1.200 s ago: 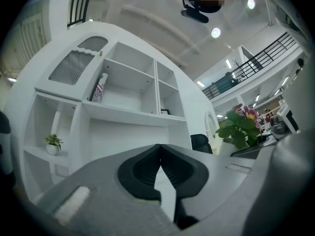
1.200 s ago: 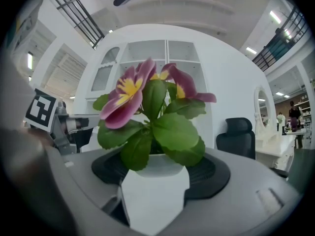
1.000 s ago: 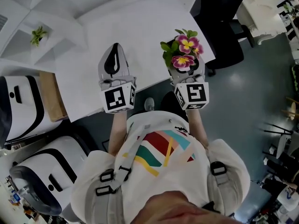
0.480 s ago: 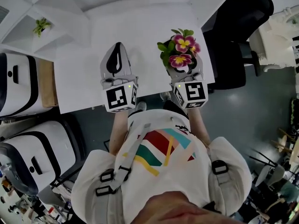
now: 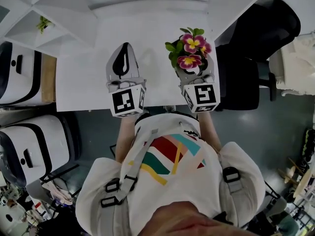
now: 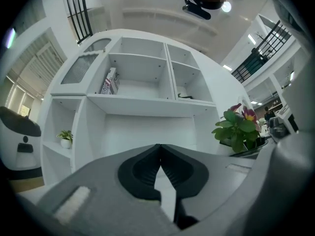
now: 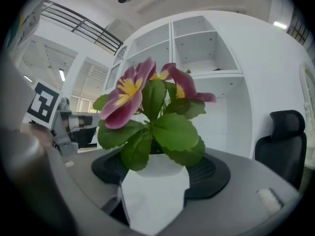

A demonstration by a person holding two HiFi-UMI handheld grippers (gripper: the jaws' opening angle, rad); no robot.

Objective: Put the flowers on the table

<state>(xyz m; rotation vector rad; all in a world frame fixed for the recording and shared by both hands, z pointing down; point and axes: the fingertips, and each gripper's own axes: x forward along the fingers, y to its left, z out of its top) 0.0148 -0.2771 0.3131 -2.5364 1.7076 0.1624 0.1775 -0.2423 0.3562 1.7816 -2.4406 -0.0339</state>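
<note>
Two hand-held grippers, side by side over the near edge of a white table (image 5: 81,82), both pointing away from the person.

1. Person: seen from above, in a pale top with coloured stripes (image 5: 170,159) and grey straps, standing at the table's near edge with both forearms reaching forward.
2. Left gripper (image 5: 126,48): its marker cube is nearest the body. The jaws are pressed together tip to tip with nothing between them, as the left gripper view (image 6: 159,146) shows.
3. Right gripper (image 5: 193,69): level with the left one and well apart from it. Its jaws are clamped on a small white pot (image 7: 155,191), which sits between the dark ribbed pads.
4. Flowers (image 5: 192,53): pink-purple blooms with yellow centres over broad green leaves, upright in the white pot. They are carried above the right part of the table, near its right edge. Possibly the pot is clear of the tabletop, but no view shows its base. The same plant (image 6: 241,127) shows at the right of the left gripper view.
5. Shelf unit (image 6: 142,97): white open compartments behind the table. A small potted plant (image 6: 65,137) is in a low left compartment and a small box (image 6: 110,81) in an upper one.
6. Office chair (image 5: 251,58): black, just beside the table's right side.
7. Machines (image 5: 22,73): two white housings with black bands, left of the table on the grey floor.
</note>
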